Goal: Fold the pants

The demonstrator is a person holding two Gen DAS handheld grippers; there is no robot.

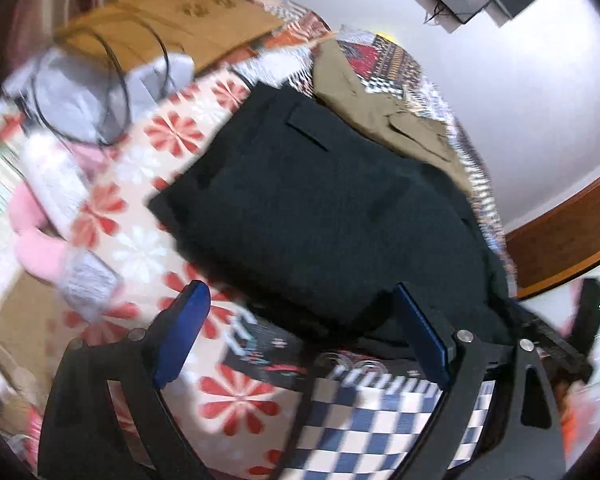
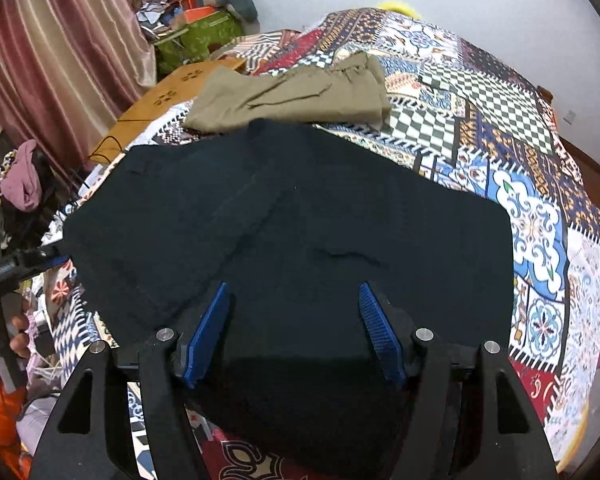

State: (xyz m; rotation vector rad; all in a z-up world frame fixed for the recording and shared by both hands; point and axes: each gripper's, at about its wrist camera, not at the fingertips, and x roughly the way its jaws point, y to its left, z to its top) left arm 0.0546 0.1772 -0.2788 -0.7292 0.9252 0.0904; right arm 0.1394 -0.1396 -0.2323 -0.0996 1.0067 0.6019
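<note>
Dark, almost black pants point(image 1: 320, 200) lie folded flat on the patchwork bedspread point(image 2: 500, 112). The same pants point(image 2: 300, 220) fill the middle of the right wrist view. My left gripper point(image 1: 300, 300) hovers at their near edge, open wide, its blue pads point(image 1: 188, 320) apart with the bedspread and the cloth's edge showing between them. My right gripper point(image 2: 294, 288) is over the near part of the pants, open, its blue pads point(image 2: 212, 320) not pressing on the fabric. The left wrist view is blurred.
Khaki pants point(image 2: 292, 96) lie folded beyond the dark pair. A tan board point(image 1: 172, 20), a grey bag with a black cable point(image 1: 92, 96) and pink items point(image 1: 40, 248) sit on the left. A curtain point(image 2: 60, 40) and a wooden bed rail point(image 1: 560, 232) border the bed.
</note>
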